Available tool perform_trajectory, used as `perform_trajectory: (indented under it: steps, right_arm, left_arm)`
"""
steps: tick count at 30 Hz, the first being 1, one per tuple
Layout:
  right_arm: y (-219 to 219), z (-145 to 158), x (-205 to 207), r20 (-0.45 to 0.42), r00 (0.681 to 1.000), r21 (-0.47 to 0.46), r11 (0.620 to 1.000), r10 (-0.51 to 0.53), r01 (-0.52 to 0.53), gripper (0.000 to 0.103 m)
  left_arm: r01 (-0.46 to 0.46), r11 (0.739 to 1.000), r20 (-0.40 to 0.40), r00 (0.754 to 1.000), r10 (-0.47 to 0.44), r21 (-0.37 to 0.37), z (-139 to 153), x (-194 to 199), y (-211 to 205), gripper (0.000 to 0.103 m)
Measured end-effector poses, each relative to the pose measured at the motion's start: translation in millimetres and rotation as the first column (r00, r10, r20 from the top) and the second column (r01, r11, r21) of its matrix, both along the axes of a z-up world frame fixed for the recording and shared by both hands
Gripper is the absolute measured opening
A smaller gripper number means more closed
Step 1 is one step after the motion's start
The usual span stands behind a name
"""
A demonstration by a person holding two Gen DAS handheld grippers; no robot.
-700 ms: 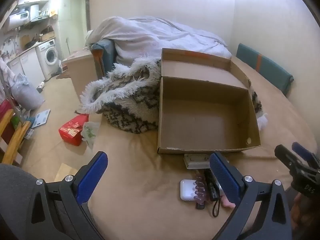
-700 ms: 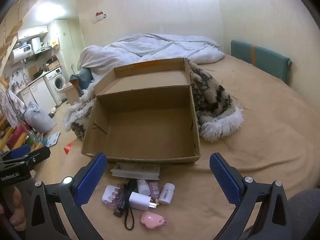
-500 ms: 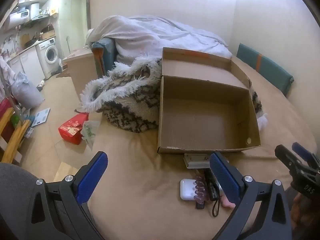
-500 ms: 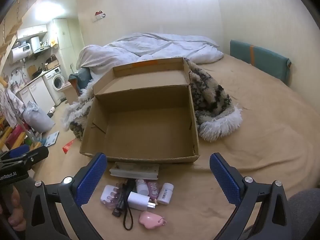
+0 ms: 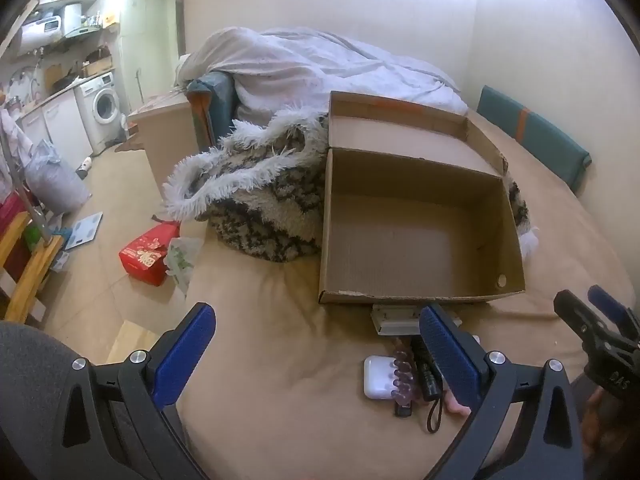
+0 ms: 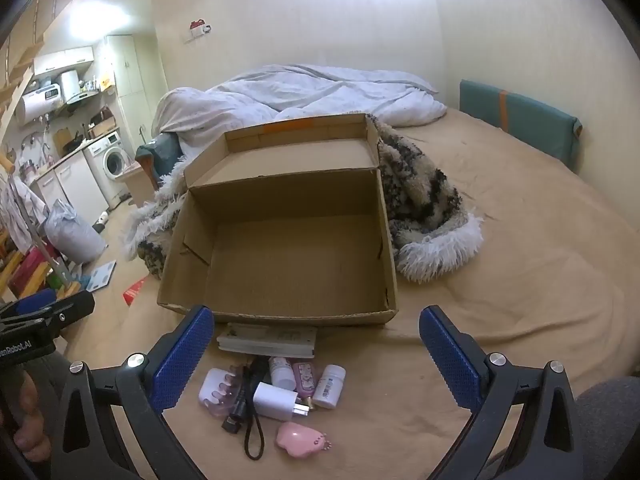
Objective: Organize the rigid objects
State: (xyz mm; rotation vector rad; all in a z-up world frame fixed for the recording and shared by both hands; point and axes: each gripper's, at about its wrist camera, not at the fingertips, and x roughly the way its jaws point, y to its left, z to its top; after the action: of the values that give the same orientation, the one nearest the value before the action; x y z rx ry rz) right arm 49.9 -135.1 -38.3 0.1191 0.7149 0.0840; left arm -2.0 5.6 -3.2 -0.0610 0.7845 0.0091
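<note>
An open, empty cardboard box [image 6: 280,316] [image 5: 420,296] sits on the tan bed. In front of it lies a cluster of small items: a flat white box [image 6: 267,338], a purple toe separator [image 6: 218,394], a black flashlight with a strap [image 6: 240,404], a white charger plug [image 6: 276,400], a white bottle [image 6: 281,372], a pink bottle [image 6: 304,378], a white pill bottle [image 6: 330,385] and a pink foot-shaped item [image 6: 301,439]. My right gripper [image 6: 314,360] is open above the cluster. My left gripper [image 5: 316,352] is open, left of the cluster [image 5: 400,376].
A fluffy black-and-white blanket [image 6: 424,208] lies behind and beside the box. A white duvet [image 6: 304,96] is at the bed's far end, a teal cushion [image 6: 520,124] at the right wall. The floor at left holds a red bag [image 5: 148,254] and clutter.
Both grippers have shifted only slightly; the box and items sit a little lower in the right wrist view. Both grippers stay open.
</note>
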Motion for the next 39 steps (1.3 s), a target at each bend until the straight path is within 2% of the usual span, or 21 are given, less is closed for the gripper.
perform_trajectory:
  steps: [39]
  right_arm:
    - [0.8, 0.5, 0.5, 0.0, 1.0, -0.01, 1.0, -0.001, 0.001, 0.103]
  left_arm:
    - [-0.003, 1.0, -0.002, 1.0, 0.003, 0.008, -1.3, 1.0, 0.6, 0.102]
